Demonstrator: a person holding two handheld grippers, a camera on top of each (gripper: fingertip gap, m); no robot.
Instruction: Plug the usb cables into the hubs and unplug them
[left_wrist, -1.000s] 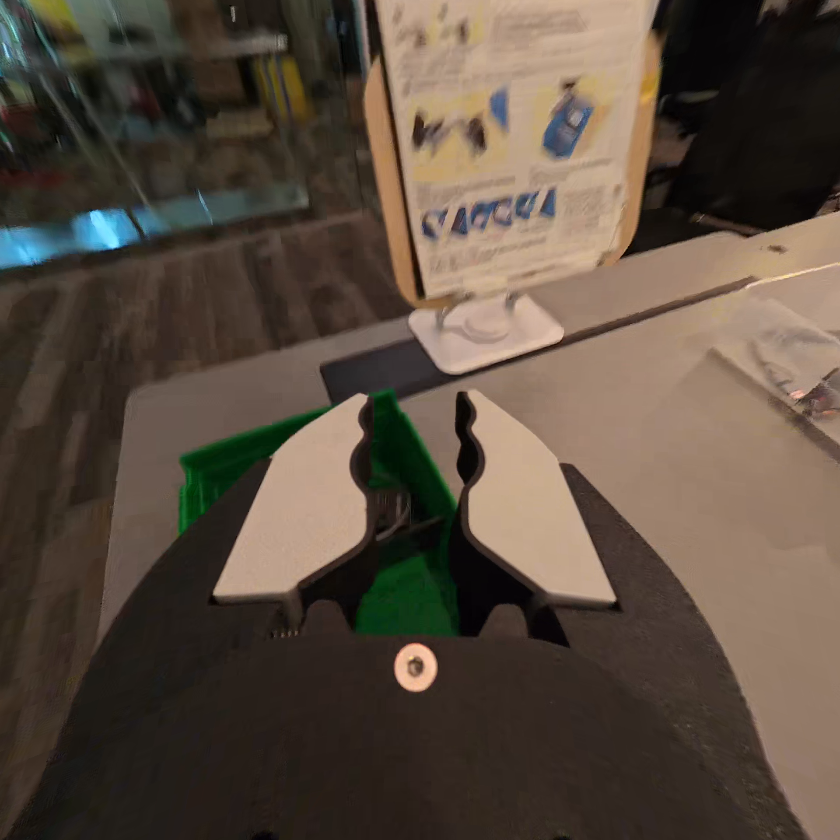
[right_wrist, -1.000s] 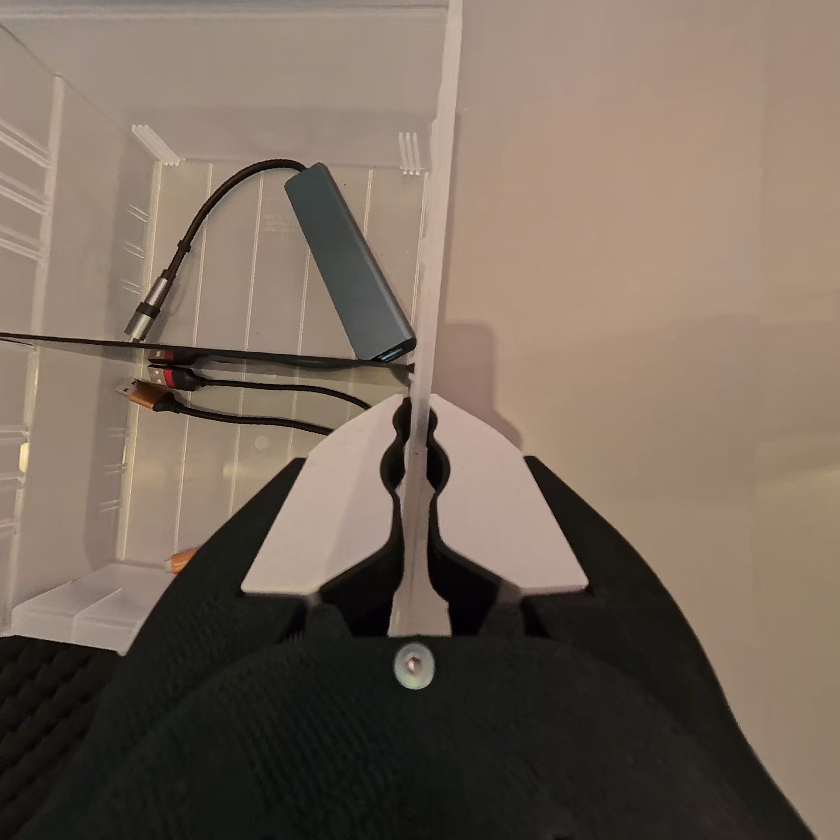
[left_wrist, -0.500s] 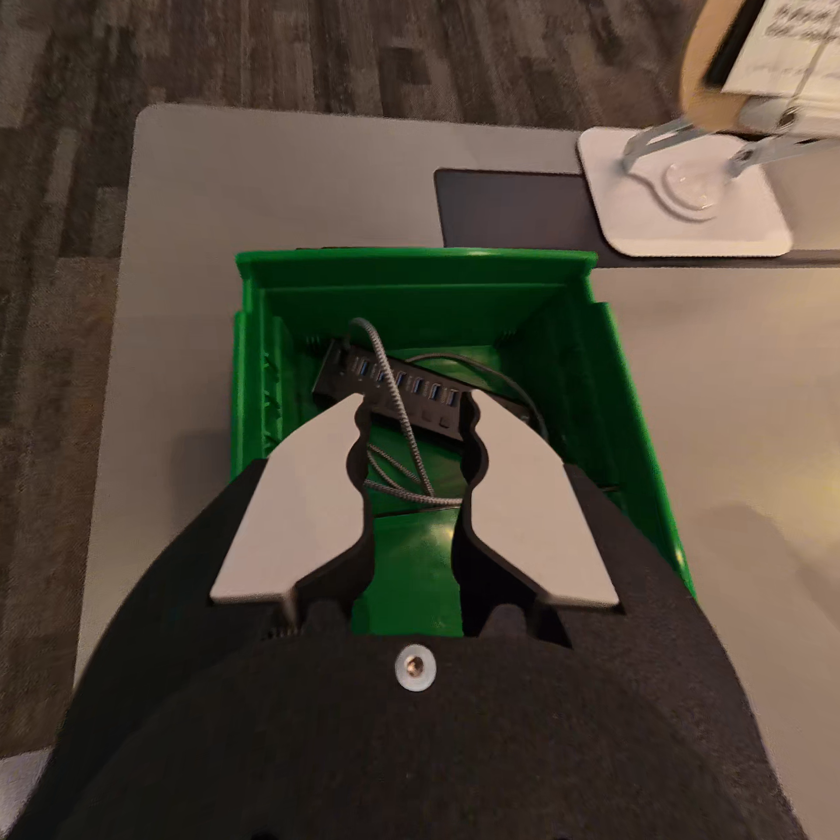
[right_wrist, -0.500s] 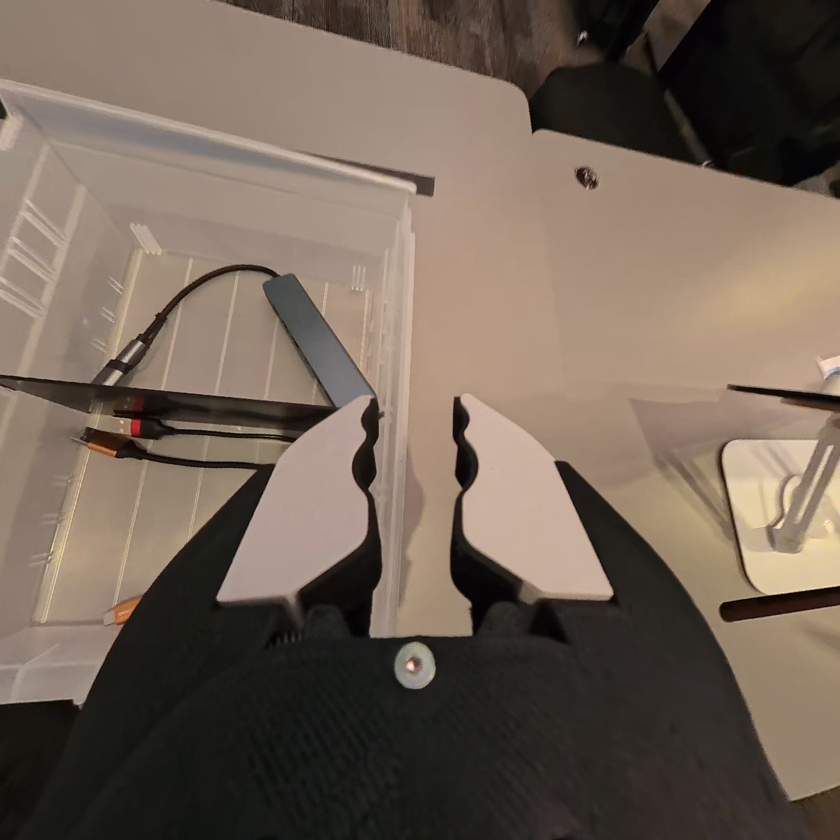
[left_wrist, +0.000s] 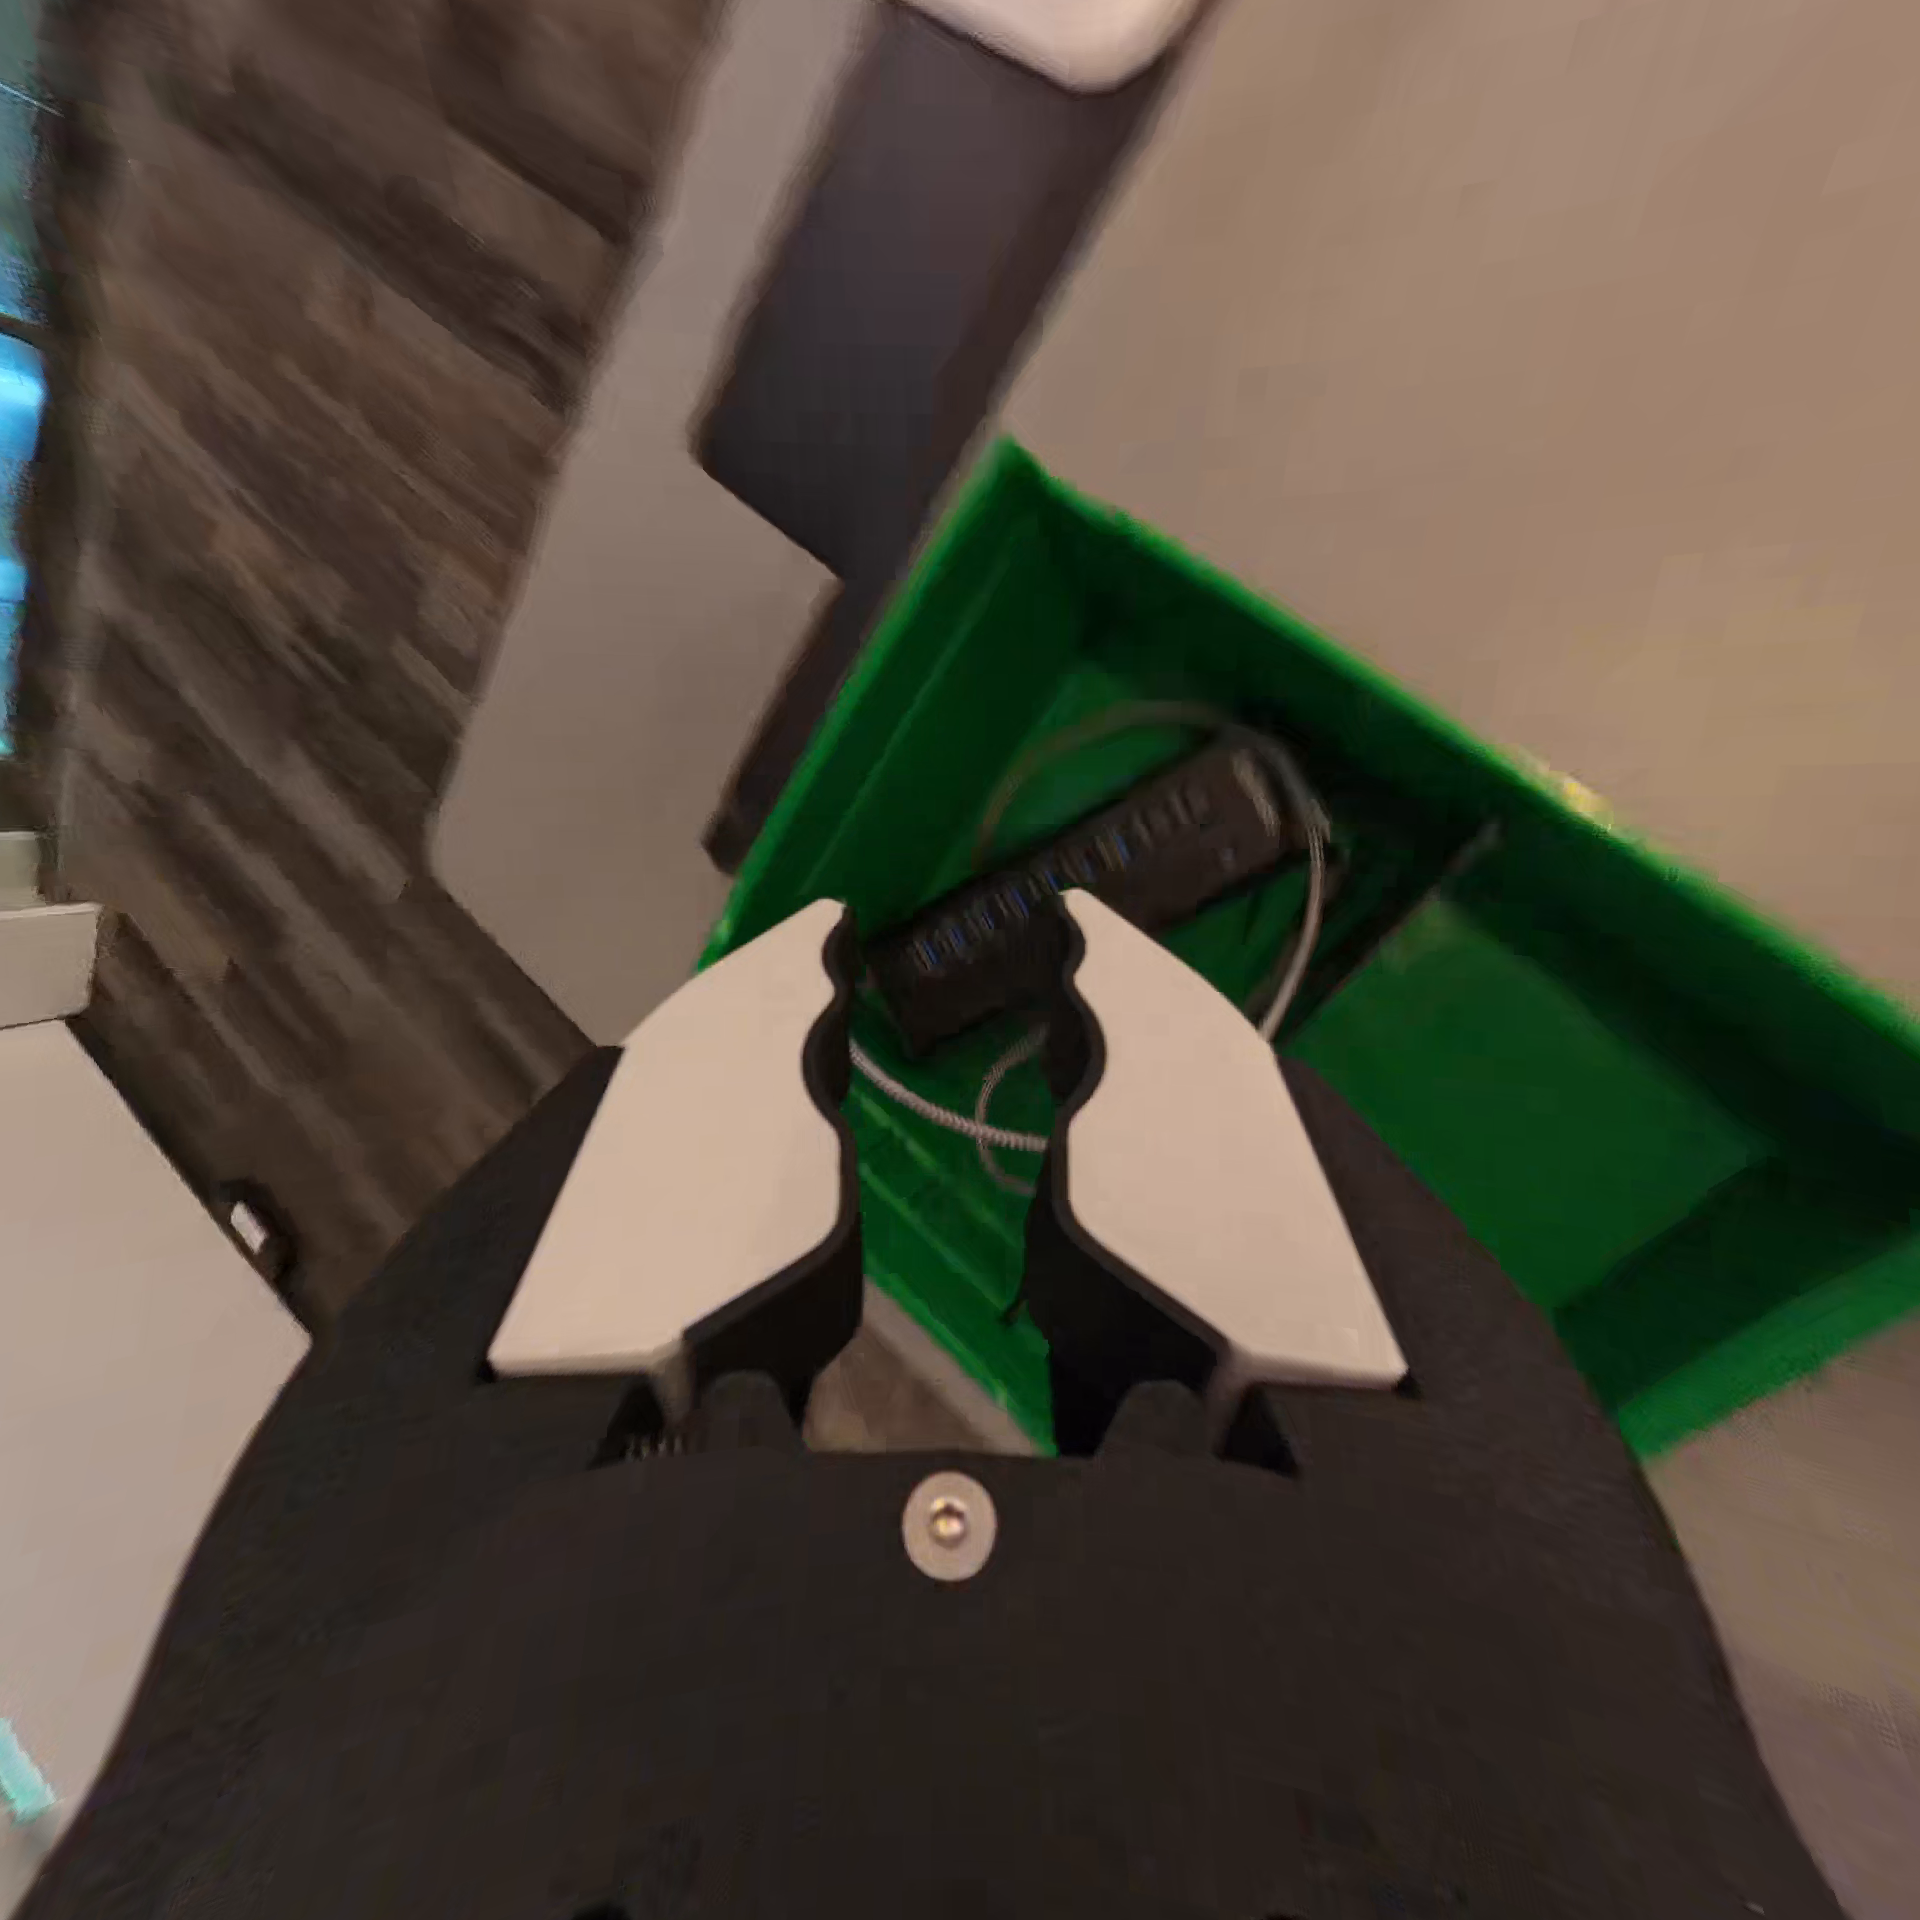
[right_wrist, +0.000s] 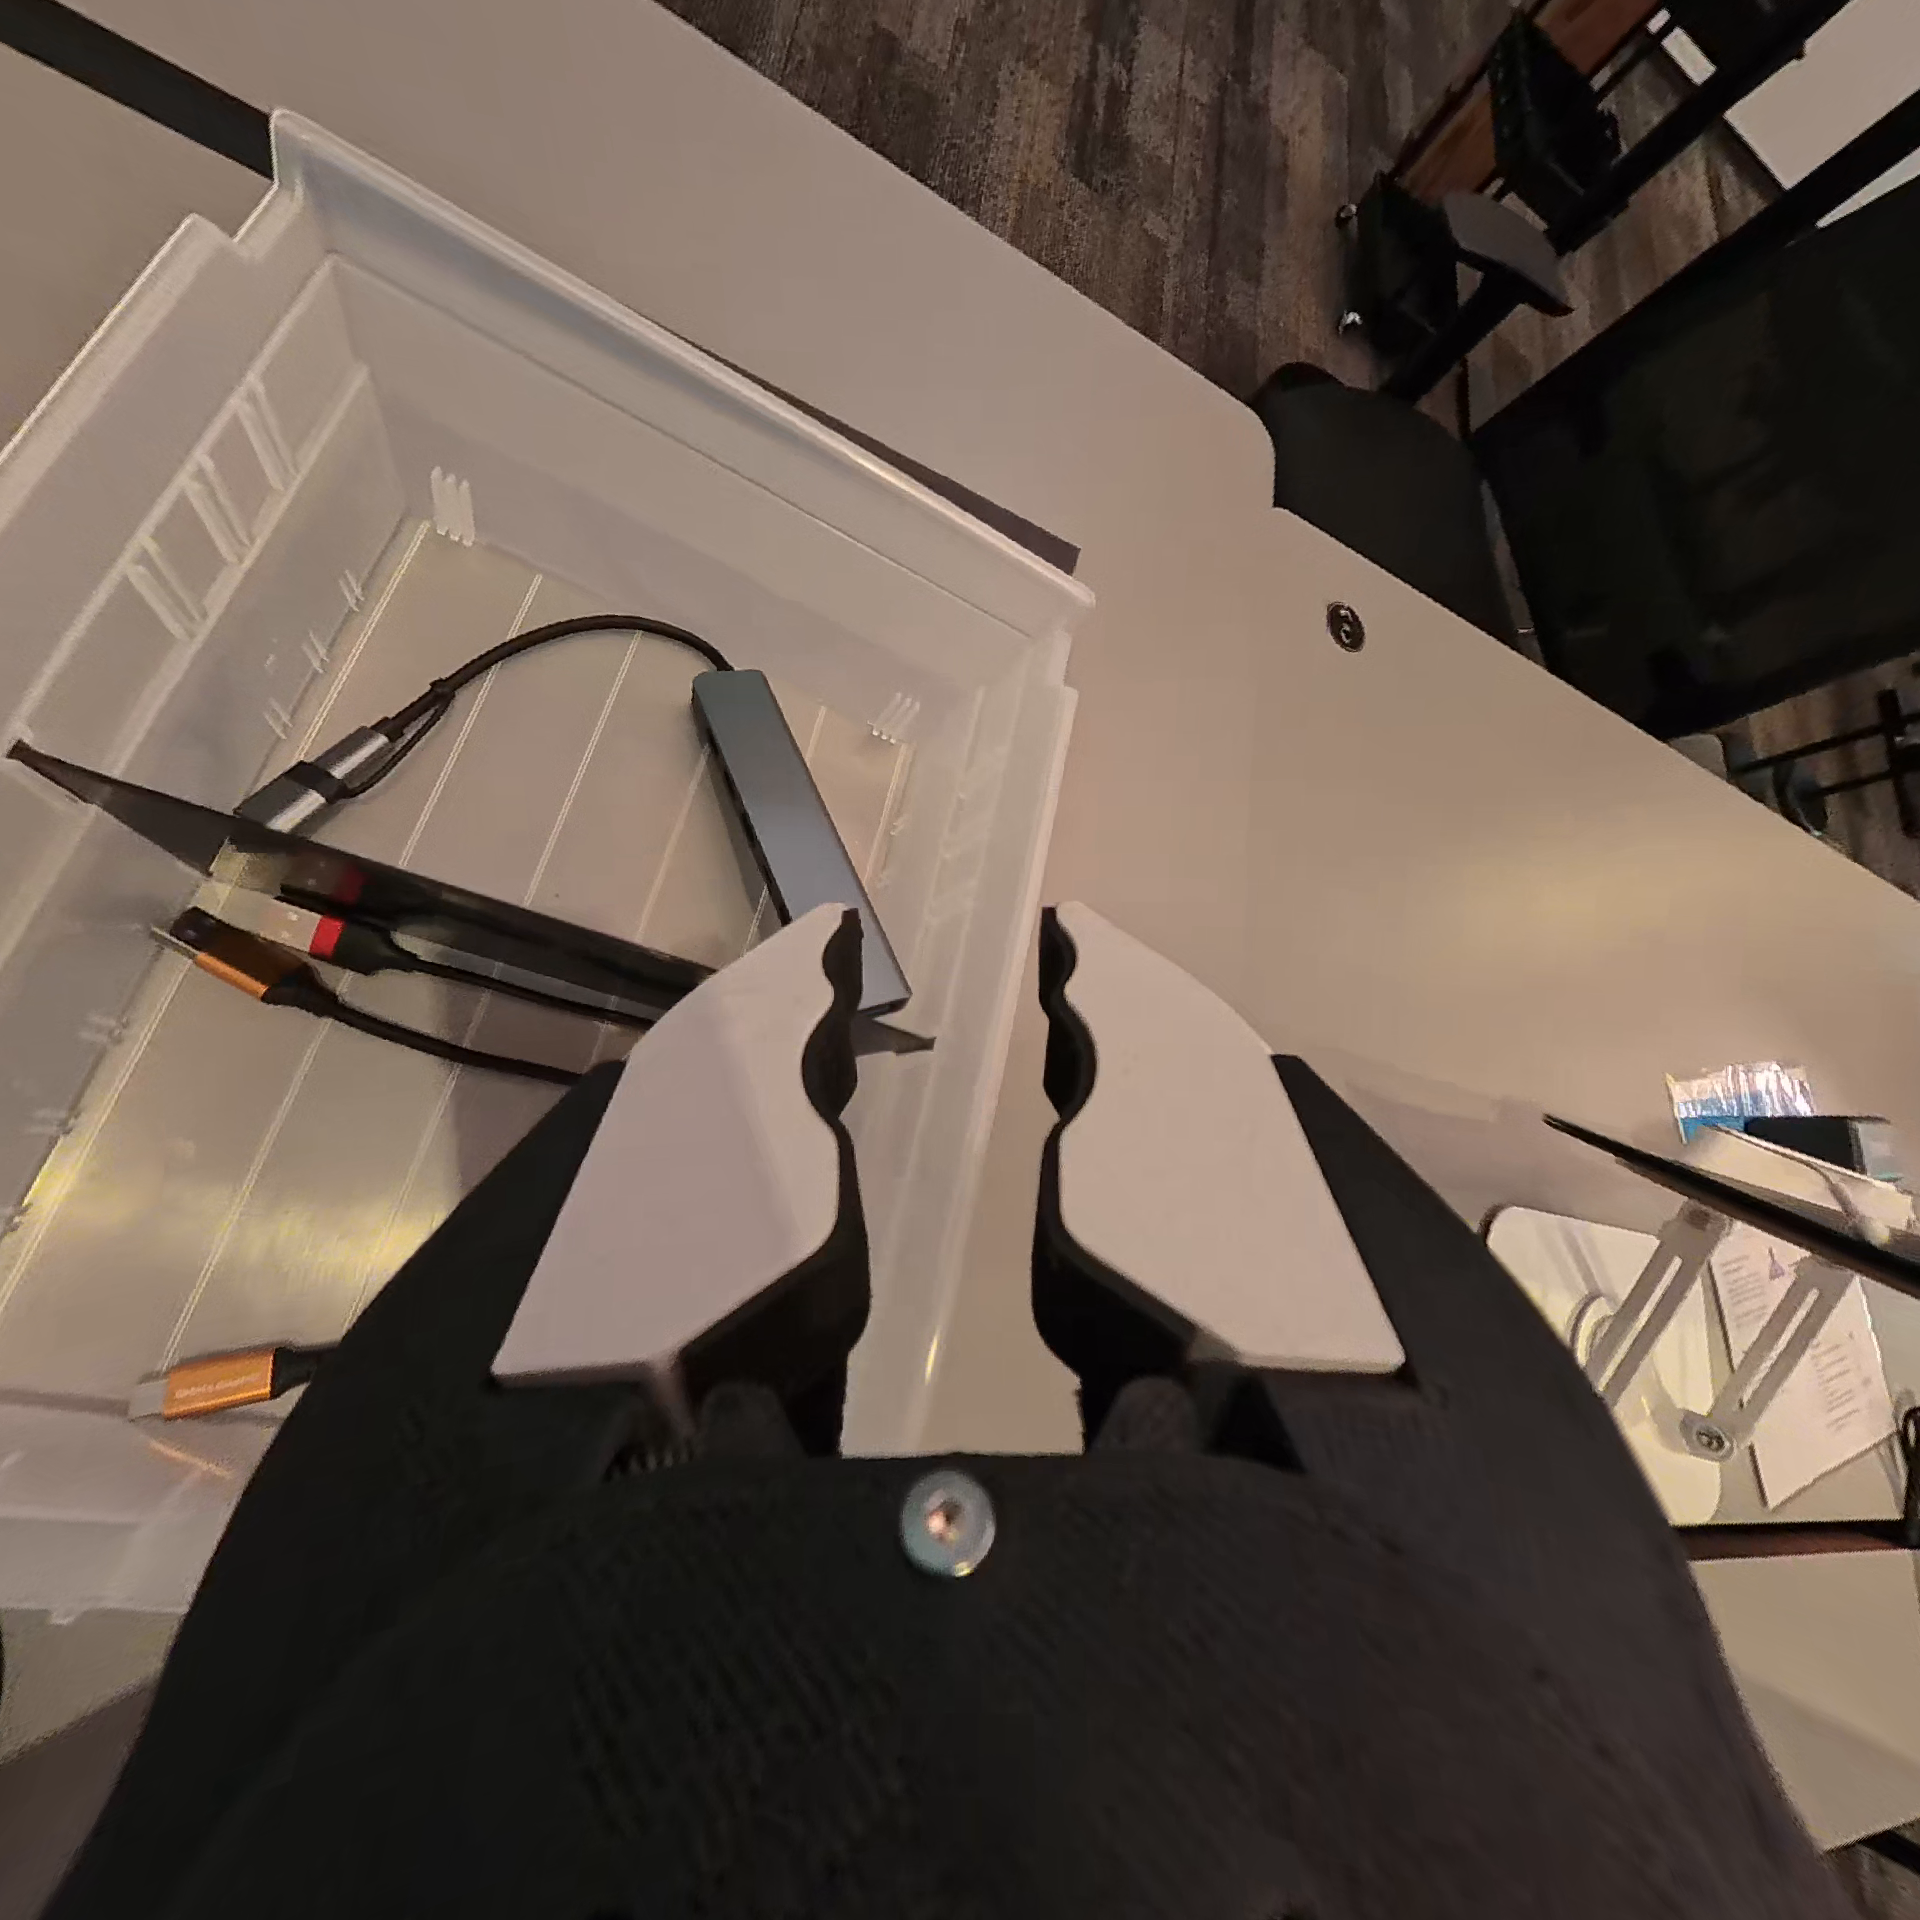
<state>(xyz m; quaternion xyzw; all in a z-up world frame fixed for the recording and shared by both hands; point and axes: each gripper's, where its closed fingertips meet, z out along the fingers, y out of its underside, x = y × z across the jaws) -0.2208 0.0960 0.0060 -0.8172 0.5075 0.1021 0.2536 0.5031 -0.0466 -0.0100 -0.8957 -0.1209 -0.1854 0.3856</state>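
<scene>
Green bin (left_wrist: 1558, 862) holding black hub (left_wrist: 1081, 894), seemingly unplugged through blur; nothing plugging yet; left gripper (left_wrist: 951, 930) and right gripper (right_wrist: 948, 930) both hovering spread, empty.

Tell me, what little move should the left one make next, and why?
Probably ease the left hand-held gripper down onto the long black multi-port USB hub in the green plastic bin and close on its near end. The jaws are open and empty, with that end showing between the tips, though the picture is blurred.
</scene>
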